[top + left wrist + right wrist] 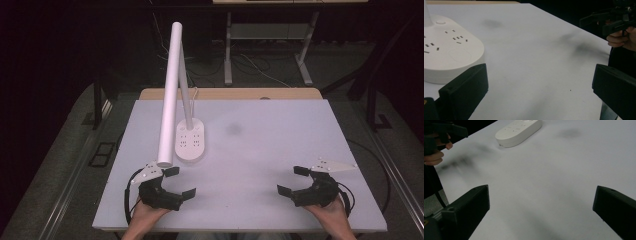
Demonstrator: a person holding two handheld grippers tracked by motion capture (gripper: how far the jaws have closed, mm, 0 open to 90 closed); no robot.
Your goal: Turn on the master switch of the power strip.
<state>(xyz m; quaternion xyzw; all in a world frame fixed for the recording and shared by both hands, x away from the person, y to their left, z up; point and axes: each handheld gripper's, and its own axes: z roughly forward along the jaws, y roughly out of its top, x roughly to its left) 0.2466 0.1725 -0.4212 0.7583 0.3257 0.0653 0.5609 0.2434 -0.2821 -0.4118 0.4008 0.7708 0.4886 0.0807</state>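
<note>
Lamp base (190, 141) stands left on table (280, 150), grippers nearer.

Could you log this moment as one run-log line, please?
left gripper: open, empty, near lamp base | right gripper: open, empty | table: lamp only

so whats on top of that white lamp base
The white base carries rows of socket slots and a small round button near the thin stem rising from its far end. The lamp's long white tube head hangs over its left edge, covering that strip.
</note>
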